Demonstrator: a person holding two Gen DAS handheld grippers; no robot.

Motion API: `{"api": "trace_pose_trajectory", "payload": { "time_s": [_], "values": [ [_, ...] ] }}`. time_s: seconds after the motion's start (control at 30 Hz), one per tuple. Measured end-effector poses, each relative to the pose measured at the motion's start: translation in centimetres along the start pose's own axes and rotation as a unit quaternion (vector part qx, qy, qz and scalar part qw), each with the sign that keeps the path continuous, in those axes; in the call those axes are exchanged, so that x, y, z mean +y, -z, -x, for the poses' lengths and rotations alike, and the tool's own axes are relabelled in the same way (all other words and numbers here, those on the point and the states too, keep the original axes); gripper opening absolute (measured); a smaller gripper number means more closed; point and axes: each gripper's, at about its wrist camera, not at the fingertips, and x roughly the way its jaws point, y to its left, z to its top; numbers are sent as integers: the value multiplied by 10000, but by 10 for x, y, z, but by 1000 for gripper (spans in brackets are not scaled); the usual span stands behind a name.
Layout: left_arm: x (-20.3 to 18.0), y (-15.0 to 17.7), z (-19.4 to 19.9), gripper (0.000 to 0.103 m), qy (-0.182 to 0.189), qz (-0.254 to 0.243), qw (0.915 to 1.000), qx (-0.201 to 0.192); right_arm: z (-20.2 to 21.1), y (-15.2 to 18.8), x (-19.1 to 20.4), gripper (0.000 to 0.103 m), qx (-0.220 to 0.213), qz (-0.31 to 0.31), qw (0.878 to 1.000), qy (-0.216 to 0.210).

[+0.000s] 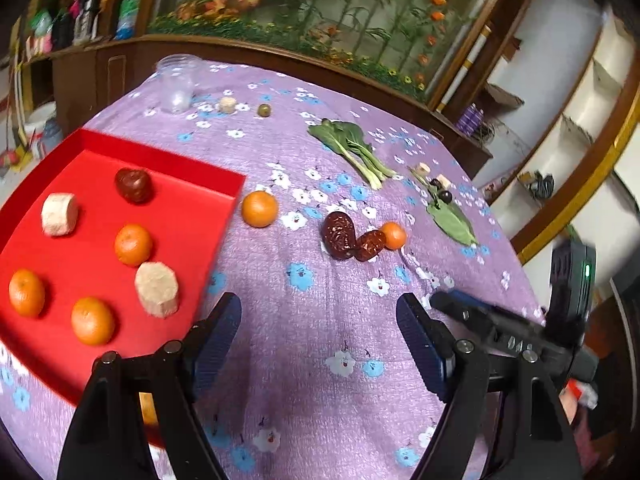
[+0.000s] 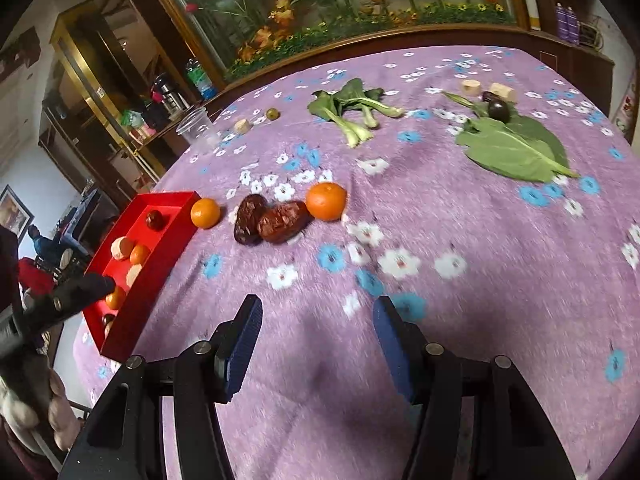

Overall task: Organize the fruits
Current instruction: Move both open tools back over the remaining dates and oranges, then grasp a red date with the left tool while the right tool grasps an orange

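Oranges (image 1: 259, 209) and two dates (image 1: 339, 235) are lying loose on your purple flowered counter (image 1: 320, 320), just beside the red tray (image 1: 192, 216) holding other oranges. You are holding your left claw (image 1: 319, 322) and right claw (image 2: 318, 322) open and empty above the cloth. Behind, a flower mural (image 1: 320, 12) is filling the wall. Motion blur is smearing the clear cup (image 1: 178, 82).

A home living room: floral tablecloth (image 1: 320, 320), wooden cabinets (image 1: 88, 76), a large garden mural (image 2: 340, 4) behind.
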Motion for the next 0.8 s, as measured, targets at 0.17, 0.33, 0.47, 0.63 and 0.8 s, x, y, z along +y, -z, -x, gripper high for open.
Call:
{"api": "trace_pose_trajectory", "payload": {
  "time_s": [0.17, 0.33, 0.47, 0.63, 0.8],
  "values": [
    [-5, -3, -10, 79, 83, -164, 9998, -29, -18, -30, 6, 62, -150, 105, 9998, -43],
    [-9, -12, -23, 66, 219, -236, 9995, 64, -41, -60, 9, 54, -243, 166, 9995, -58],
    [-15, -22, -35, 62, 200, -362, 9991, 62, -60, -71, 8, 49, -196, 208, 9996, 23],
    [-24, -32, -60, 55, 126, -507, 9986, 128, -76, -70, 2, 48, -92, 283, 9993, 234],
    [-25, -40, -87, 42, 75, -538, 9981, 275, -83, -69, -1, 43, 11, 341, 9988, 359]
  ]
}}
